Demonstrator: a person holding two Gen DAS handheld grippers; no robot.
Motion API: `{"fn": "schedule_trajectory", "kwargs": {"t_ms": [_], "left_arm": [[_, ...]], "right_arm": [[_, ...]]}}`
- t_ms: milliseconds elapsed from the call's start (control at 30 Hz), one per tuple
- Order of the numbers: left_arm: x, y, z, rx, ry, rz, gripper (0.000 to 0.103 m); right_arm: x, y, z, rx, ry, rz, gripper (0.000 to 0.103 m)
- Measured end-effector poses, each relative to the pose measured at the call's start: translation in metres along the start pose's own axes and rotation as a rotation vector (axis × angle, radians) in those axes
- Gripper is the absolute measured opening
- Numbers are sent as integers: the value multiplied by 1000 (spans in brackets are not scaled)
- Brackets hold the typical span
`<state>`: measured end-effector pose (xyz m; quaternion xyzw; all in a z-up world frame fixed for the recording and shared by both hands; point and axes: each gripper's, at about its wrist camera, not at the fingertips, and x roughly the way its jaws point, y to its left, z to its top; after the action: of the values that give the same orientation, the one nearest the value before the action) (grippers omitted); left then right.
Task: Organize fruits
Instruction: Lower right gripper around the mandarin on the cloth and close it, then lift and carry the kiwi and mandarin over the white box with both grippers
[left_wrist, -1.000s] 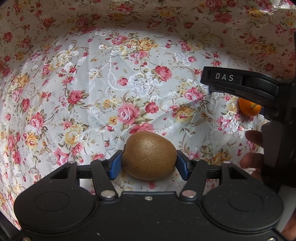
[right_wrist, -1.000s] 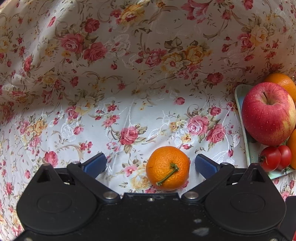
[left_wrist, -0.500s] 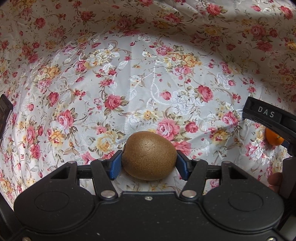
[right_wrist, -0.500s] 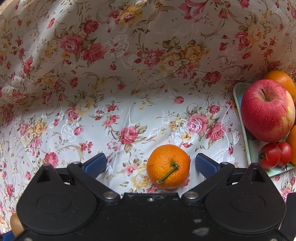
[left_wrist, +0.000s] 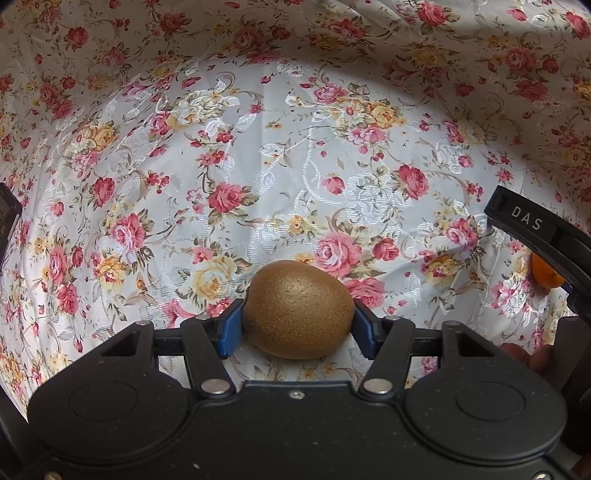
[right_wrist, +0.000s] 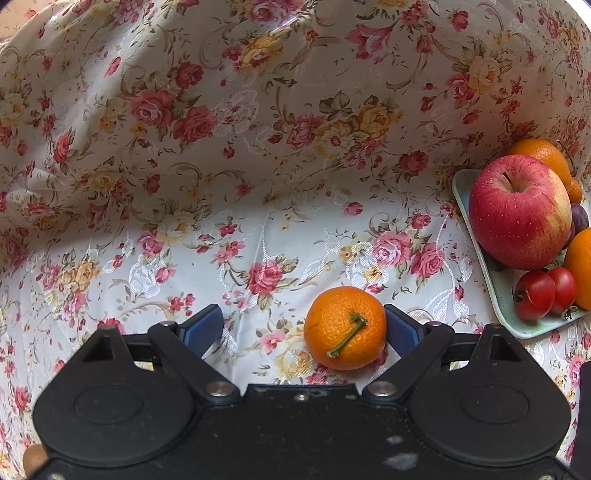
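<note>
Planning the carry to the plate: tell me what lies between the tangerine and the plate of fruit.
Only bare floral cloth lies between the tangerine and the plate; the right wrist view shows this.

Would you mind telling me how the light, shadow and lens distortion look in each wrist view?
Left wrist view: a bright patch of floral tablecloth in the middle, shaded and bowed by the fisheye toward the edges; the kiwi is sharp. Right wrist view: sunlit cloth around the mandarin, with shadow over the cloth behind it; the red apple shows a soft sheen and the plate curves at the frame edge.
</note>
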<state>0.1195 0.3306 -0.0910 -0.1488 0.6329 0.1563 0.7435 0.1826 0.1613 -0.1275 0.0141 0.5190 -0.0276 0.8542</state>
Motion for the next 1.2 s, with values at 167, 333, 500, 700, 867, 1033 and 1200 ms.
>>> {"fn": "schedule_trajectory", "kwargs": {"t_ms": [167, 333, 500, 700, 867, 1033, 1200], "left_arm": [[1, -2, -1, 3, 0, 5, 64], [1, -4, -1, 5, 0, 7, 64], [1, -4, -1, 4, 0, 6, 64], [1, -4, -1, 6, 0, 4, 64], [1, -4, -1, 9, 0, 3, 64], [1, -4, -1, 6, 3, 1, 64], [2, -4, -1, 6, 3, 0, 64]], "right_arm": [[-1, 1, -7, 36, -21, -6, 100], [2, 0, -2, 36, -16, -2, 101], [0, -5, 1, 54, -42, -6, 95], [-9, -11, -6, 115, -138, -4, 71], [-13, -14, -5, 123, -130, 23, 61], [-16, -10, -17, 127, -156, -62, 58], [-16, 0, -25, 72, -164, -86, 59]]}}
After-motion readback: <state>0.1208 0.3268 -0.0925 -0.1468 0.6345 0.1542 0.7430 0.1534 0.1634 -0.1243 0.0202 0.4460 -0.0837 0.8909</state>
